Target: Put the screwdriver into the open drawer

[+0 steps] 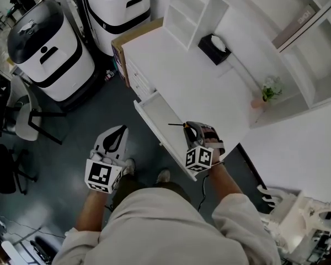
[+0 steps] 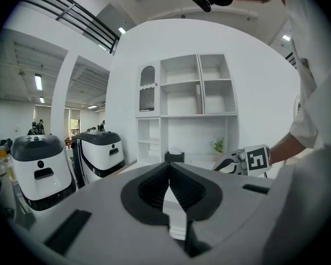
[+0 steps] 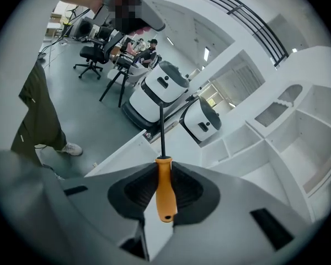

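My right gripper [image 1: 189, 127] is shut on a screwdriver [image 3: 164, 185] with an orange handle; its dark shaft [image 3: 162, 128] points out ahead of the jaws. In the head view the screwdriver [image 1: 177, 125] hangs over the open white drawer [image 1: 149, 110], which juts from the front of the white desk [image 1: 187, 70]. The drawer [image 3: 113, 159] lies below the shaft in the right gripper view. My left gripper [image 1: 115, 139] hovers over the dark floor to the left of the drawer, its pads [image 2: 154, 185] touching at the tips with nothing between them.
A black tissue box [image 1: 213, 48] and a small potted plant [image 1: 270, 89] sit on the desk below white shelves [image 1: 193, 10]. Two white-and-black machines [image 1: 49, 48] stand on the floor at the left, with dark chairs [image 1: 11, 120] beside them. My shoes [image 1: 163, 175] are near the drawer.
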Demonstrator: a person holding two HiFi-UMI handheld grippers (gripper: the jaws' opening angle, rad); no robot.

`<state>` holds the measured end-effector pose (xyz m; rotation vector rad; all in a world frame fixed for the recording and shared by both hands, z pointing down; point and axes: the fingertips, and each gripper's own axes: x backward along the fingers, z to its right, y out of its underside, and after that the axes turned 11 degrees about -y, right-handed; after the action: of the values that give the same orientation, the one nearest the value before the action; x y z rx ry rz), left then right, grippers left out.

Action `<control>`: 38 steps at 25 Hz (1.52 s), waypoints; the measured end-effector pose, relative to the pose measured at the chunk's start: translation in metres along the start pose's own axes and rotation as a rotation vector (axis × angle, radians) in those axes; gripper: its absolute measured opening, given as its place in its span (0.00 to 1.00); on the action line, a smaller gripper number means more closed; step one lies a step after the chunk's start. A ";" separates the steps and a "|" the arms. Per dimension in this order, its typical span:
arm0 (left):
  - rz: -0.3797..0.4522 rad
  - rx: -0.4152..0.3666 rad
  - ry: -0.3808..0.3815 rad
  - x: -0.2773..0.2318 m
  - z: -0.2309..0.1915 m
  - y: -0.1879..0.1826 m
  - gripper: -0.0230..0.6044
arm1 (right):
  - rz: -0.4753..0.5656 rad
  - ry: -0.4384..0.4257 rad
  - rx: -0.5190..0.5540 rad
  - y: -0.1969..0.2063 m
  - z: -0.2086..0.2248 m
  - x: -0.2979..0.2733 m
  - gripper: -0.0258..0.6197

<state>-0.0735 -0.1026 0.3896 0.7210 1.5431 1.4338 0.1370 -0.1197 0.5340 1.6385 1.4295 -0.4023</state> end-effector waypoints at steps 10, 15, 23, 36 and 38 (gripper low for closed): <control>-0.052 0.011 -0.050 0.008 -0.016 0.017 0.04 | -0.040 -0.093 -0.042 0.015 -0.022 -0.047 0.16; -0.076 0.015 -0.071 0.010 -0.025 0.026 0.04 | -0.070 -0.141 -0.064 0.027 -0.036 -0.075 0.16; -0.127 0.021 -0.098 0.010 -0.035 0.041 0.04 | -0.129 -0.216 -0.094 0.051 -0.057 -0.116 0.16; -0.192 0.028 -0.113 0.001 -0.051 0.062 0.04 | -0.240 -0.307 -0.212 0.085 -0.088 -0.169 0.16; -0.202 0.030 -0.115 0.000 -0.054 0.065 0.04 | -0.259 -0.321 -0.232 0.089 -0.094 -0.176 0.16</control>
<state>-0.1307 -0.1166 0.4502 0.6344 1.5052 1.2024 0.1408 -0.1488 0.7504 1.1490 1.3863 -0.5937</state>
